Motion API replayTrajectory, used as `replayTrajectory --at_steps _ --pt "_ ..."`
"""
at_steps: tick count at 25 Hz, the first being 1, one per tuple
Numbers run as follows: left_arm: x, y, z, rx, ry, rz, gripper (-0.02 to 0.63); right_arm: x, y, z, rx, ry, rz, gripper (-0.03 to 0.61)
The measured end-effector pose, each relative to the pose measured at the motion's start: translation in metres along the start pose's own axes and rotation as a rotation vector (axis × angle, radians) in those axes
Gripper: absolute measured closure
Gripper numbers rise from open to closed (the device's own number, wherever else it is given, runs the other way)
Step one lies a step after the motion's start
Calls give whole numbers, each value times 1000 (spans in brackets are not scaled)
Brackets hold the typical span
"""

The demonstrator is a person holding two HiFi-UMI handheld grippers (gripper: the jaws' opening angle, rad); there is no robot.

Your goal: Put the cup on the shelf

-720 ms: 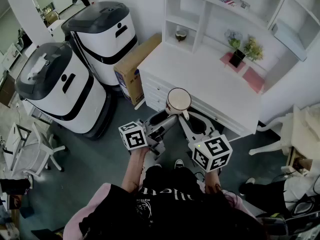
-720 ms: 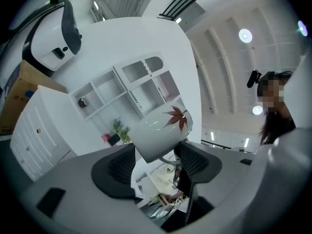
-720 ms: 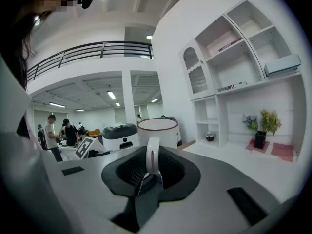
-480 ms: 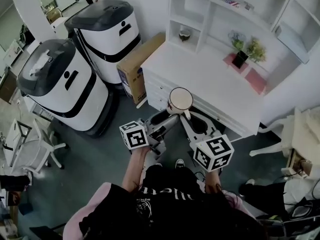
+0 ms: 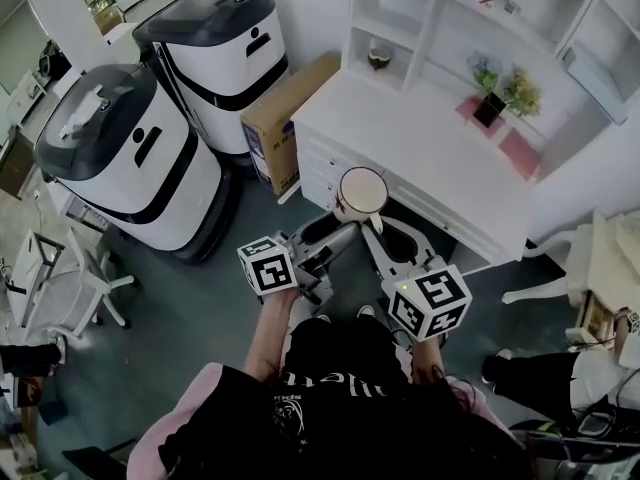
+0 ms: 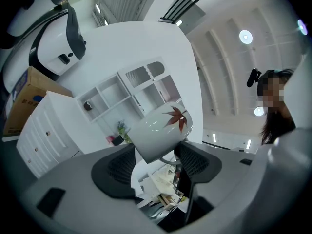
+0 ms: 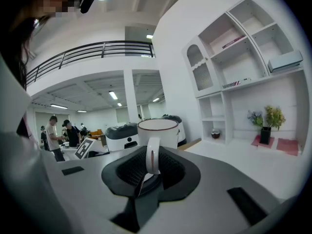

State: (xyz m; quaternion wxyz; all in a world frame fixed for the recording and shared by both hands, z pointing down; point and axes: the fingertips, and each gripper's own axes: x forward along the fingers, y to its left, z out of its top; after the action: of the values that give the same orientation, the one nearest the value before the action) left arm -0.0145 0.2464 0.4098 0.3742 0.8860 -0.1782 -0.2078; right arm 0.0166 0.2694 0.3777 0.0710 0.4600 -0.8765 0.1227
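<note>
Tongs at right [image 7: 152,164] pinch cup [image 7: 157,130] handle, nearly level (left tongs [image 6: 153,162] gape).

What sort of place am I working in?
Probably an open-plan lab or showroom with a mock home corner: a white desk with a shelf unit, two big white machines beside it, and a railed mezzanine over people.
</note>
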Motion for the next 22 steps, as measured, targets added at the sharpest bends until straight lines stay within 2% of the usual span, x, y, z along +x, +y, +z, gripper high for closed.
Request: replayTrajectory --at_steps 4,11,17,22 --pt "-9 5 3 -14 -2 3 325 8 7 -3 4 11 -1 491" --pt "11 24 14 -14 -4 11 325 26 -16 3 15 8 3 491" --pt "43 58 37 -4 -10 30 325 61 -54 14 21 -4 28 491" --pt "92 97 70 19 -9 38 325 103 -106 35 16 -15 43 491"
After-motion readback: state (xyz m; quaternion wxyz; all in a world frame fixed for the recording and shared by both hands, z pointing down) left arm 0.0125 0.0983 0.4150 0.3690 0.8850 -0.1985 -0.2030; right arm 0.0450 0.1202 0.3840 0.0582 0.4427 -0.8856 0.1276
